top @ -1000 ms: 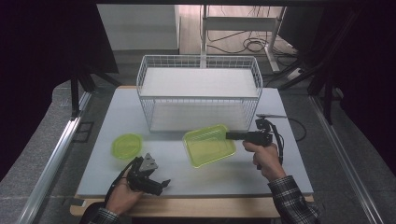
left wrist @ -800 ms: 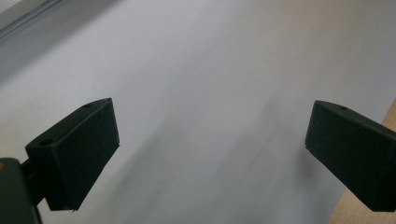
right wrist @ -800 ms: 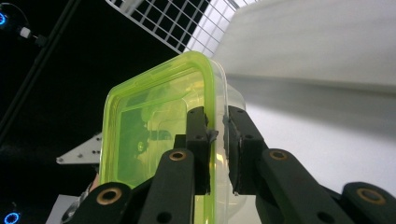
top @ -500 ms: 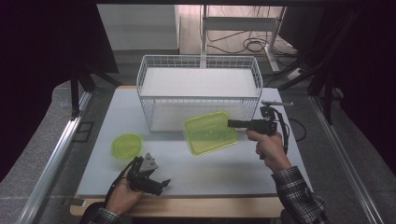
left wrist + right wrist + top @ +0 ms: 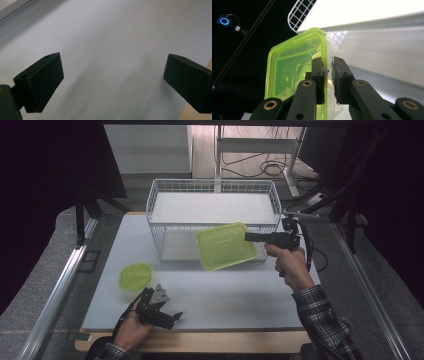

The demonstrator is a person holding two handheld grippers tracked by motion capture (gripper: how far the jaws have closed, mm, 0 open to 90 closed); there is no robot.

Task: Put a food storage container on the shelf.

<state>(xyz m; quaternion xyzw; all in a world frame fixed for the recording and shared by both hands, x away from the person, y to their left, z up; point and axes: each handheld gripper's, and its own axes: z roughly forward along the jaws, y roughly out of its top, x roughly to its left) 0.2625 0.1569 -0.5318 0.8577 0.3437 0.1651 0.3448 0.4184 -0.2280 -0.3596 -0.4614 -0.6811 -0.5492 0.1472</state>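
We hold the green rectangular container [image 5: 226, 246] by its rim at its 3 o'clock edge, clear of the table [image 5: 240, 295] and level with the front wall of the white wire basket [image 5: 212, 202], which stands at 12 o'clock from it. Our right hand-held gripper [image 5: 248, 236] is clamped on that rim; in the right gripper view the two pads pinch the thin green edge [image 5: 325, 67], with the container tipped on its side against the basket's mesh [image 5: 302, 11].

To do this step well, in our judgement, we raise the container until its far corner clears the basket's top wire, keep the grip firm since one thin edge carries all the weight, then level it over the white floor inside before lowering. A tilt at the rim could catch the wire and twist the container out of the pads.

At 8 o'clock from the container a round green lid [image 5: 135, 275] lies flat on the table. Nearer us, at 7 o'clock, our left hand-held gripper [image 5: 170, 316] rests low over the table, jaws spread wide with nothing between them [image 5: 112, 75].

We can read no brand, label or writing on anything.
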